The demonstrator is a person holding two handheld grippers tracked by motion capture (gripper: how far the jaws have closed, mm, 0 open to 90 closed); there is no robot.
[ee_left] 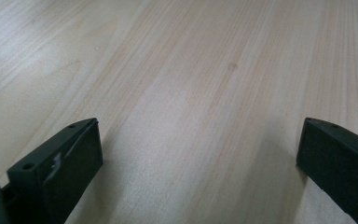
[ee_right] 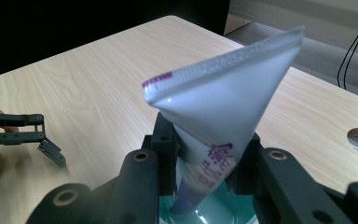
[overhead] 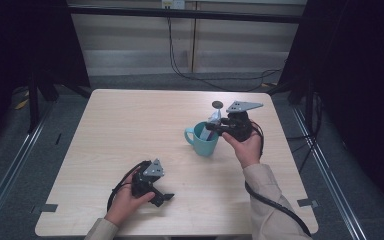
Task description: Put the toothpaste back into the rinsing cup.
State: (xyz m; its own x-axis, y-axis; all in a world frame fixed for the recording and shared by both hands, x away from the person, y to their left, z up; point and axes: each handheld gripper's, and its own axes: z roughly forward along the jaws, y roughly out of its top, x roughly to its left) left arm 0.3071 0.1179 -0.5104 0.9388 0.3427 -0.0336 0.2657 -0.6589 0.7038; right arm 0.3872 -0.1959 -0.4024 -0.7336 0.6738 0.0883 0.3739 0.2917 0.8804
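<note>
While the pale wood-grain surface (overhead: 130,130) lies smooth and matt, one teal mug (overhead: 201,139) of rounded shape, with a single handle at its left, is seen standing on it right of centre. One white tube (ee_right: 223,112), glossy and soft, is pinched by the right hand-held gripper (ee_right: 205,154), whose black jaws are closed on its lower body; the tube's lower end is sunk in the mug and its flat crimped tail is turned upward. Purple print is carried on the tube and a row of embossed digits along the crimp, neither clear enough to be read. The left hand-held gripper (ee_left: 200,158) is held low over bare wood near the front edge, its two jaws spread wide with nothing between them. One dark round disc (overhead: 218,104) is seen beyond the mug.
</note>
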